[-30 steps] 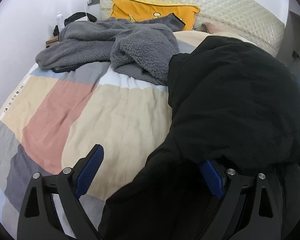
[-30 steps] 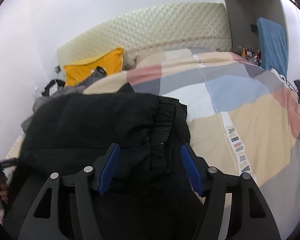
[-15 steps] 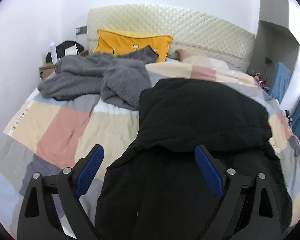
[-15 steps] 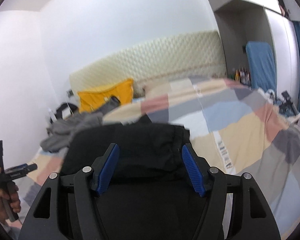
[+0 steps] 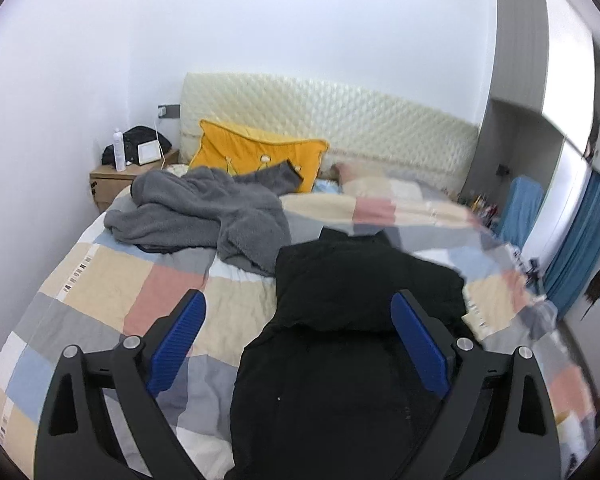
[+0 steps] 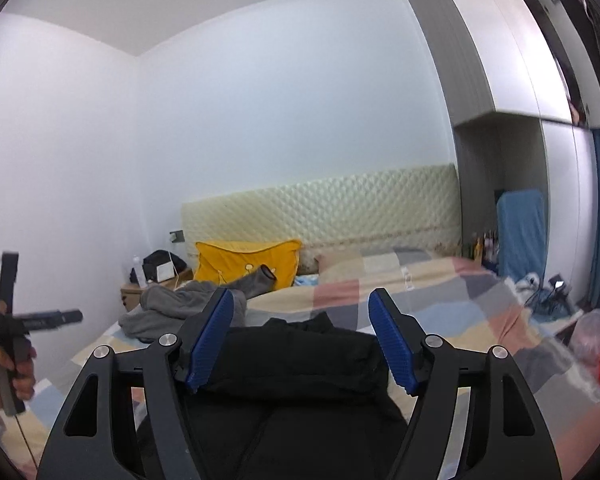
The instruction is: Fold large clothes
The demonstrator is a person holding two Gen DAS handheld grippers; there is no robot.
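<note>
black garment lies folded at the bed's near edge; grey fleece remains; our left tongs gape empty, right tongs opening, empty.

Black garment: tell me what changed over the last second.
Both grippers, left and right, pulled up and back from the black garment, the right's jaws opening, nothing between them. The garment stays folded on the bed; the grey fleece is unmoved.

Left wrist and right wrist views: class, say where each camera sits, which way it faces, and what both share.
Left wrist: on the left tongs, angled down at the black garment and bed; its own open fingers show.
Right wrist: on the right tongs, nearly level toward the headboard; jaws opening, nothing gripped; left hand visible.
Shared: yellow pillow, grey fleece, black garment.
</note>
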